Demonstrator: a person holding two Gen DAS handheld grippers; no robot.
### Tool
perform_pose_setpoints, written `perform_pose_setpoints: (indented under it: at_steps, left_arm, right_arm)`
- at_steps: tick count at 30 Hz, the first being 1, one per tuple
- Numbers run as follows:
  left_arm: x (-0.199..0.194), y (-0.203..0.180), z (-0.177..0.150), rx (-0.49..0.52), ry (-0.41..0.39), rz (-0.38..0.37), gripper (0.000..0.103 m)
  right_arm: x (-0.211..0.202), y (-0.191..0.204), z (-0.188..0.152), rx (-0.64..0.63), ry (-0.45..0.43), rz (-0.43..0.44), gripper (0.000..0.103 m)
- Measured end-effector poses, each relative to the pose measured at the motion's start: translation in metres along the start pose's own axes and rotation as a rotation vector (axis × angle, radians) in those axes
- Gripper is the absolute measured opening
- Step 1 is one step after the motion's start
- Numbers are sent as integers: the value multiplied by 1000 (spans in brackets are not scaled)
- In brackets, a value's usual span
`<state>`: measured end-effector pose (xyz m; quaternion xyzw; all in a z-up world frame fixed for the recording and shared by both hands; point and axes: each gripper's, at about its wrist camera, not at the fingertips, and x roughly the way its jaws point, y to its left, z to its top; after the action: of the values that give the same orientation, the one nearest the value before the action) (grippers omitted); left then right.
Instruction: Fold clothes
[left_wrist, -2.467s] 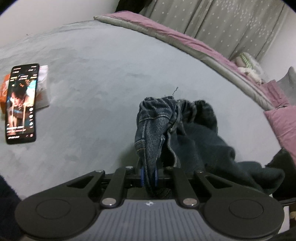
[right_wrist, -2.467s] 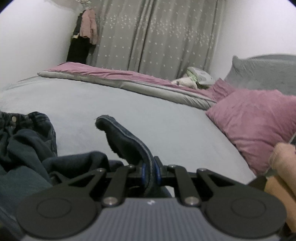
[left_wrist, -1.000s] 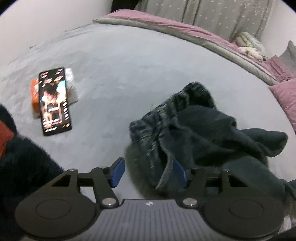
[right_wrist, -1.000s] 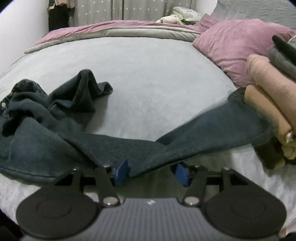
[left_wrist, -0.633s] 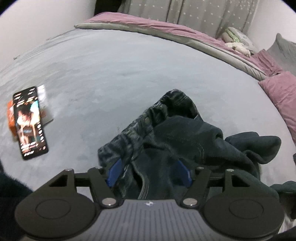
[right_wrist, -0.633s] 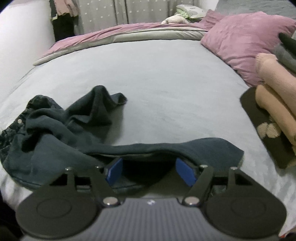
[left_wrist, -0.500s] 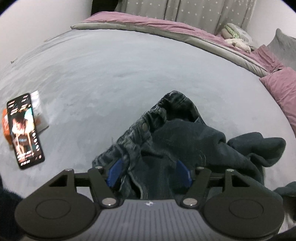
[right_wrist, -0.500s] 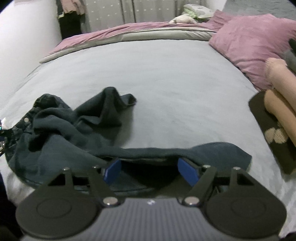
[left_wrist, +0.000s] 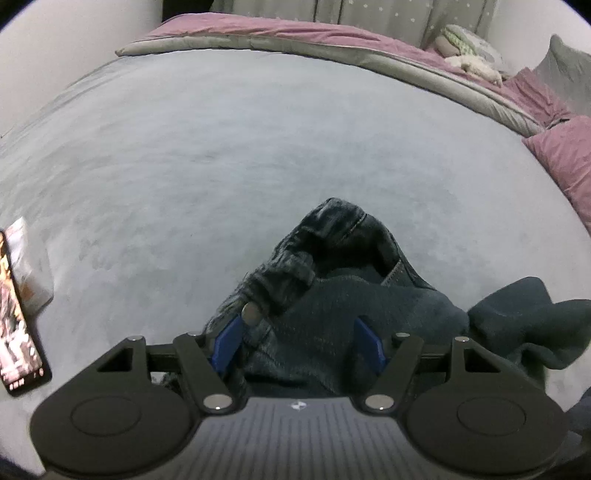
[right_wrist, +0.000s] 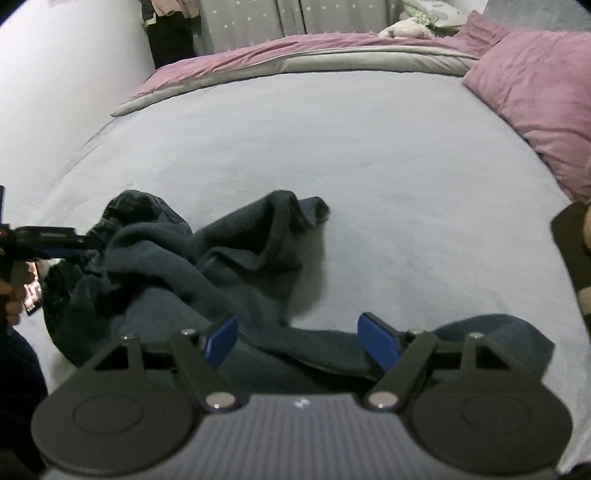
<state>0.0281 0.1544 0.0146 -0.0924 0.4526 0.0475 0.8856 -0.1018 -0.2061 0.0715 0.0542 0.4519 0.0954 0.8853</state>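
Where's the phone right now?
In the left wrist view the phone lies at the far left edge on the grey bedspread, left of the crumpled jeans.

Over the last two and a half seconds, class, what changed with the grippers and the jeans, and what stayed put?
Both grippers let go. The left gripper and right gripper, earlier pinching folds of the jeans, now stand open over them. The jeans dropped from the raised hold and lie crumpled on the grey bed, one leg stretched toward the right. The phone still lies on the bed, and the pink pillow has not moved.

jeans (left_wrist: 332, 266): dark blue | bedspread (left_wrist: 221, 147): pale grey | pillow (right_wrist: 535, 85): mauve | curtain (right_wrist: 251, 18): grey, star-dotted
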Motion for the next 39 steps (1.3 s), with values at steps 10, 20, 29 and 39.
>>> perform_pose_setpoints:
  at_steps: [10, 20, 29, 39]
  left_arm:
    - [29, -2, 33, 110, 28, -43, 67]
    - [64, 27, 51, 117, 50, -167, 67]
    - [98, 40, 56, 56, 101, -289, 64]
    - [111, 29, 56, 1, 104, -300, 21]
  right_arm:
    - [31, -11, 42, 71, 6, 94, 75]
    - [83, -43, 95, 252, 38, 244, 75]
    - [159, -51, 124, 207, 128, 183, 71]
    - [223, -33, 123, 139, 204, 206, 35]
